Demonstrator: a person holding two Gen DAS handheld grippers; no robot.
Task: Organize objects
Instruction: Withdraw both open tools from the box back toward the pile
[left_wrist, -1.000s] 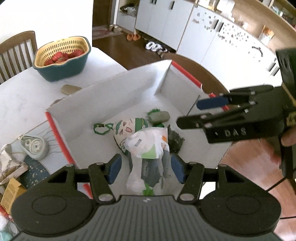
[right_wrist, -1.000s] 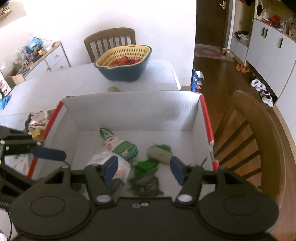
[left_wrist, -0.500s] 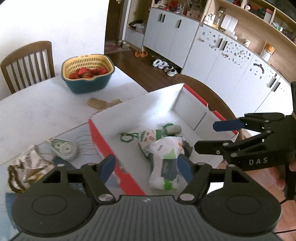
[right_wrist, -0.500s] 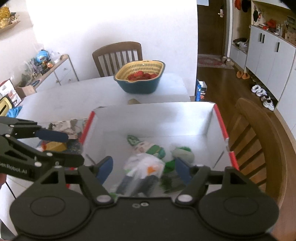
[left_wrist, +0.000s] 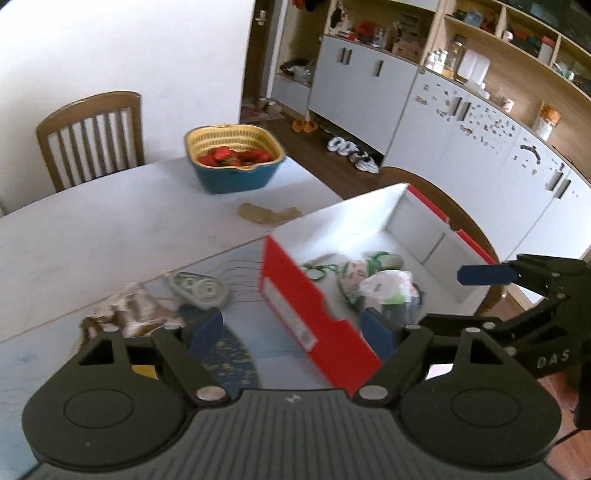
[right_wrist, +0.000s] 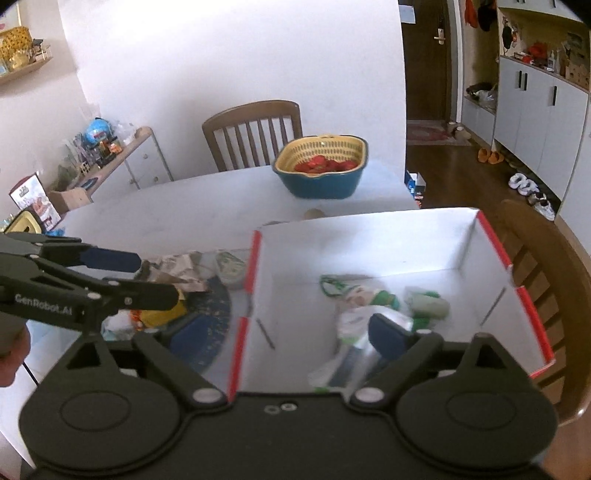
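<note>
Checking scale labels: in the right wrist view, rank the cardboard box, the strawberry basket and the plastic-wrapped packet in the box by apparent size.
1. Cardboard box, largest.
2. Strawberry basket and plastic-wrapped packet: look similar; the packet sits nearer the camera and is blurred, so unranked.

I see the box (right_wrist: 369, 240) on the table (right_wrist: 166, 210), bag (right_wrist: 354, 321) inside, basket (right_wrist: 321, 166) behind it

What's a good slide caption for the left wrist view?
Open left tool straddles the red box wall; packed toys inside, strawberry basket behind.
</note>
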